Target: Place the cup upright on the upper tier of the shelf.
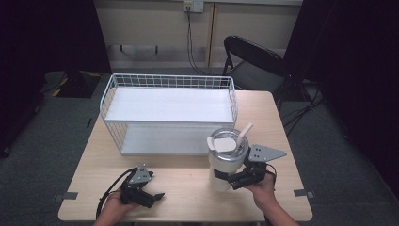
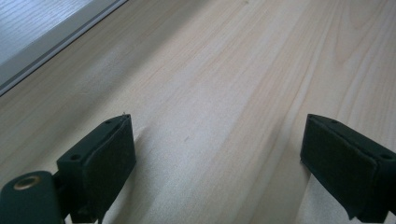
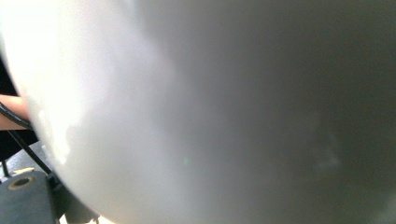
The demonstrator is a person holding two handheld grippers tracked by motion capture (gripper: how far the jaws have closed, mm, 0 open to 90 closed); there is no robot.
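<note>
The right tool pinches the upright tumbler low on its side at the surface's front right, the rack just behind-left, while the left tool rests spread, well apart.

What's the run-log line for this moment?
right tongs: shut on tumbler, upright on table | left tongs: open, low over bare wood | wire shelf rack: behind
</note>
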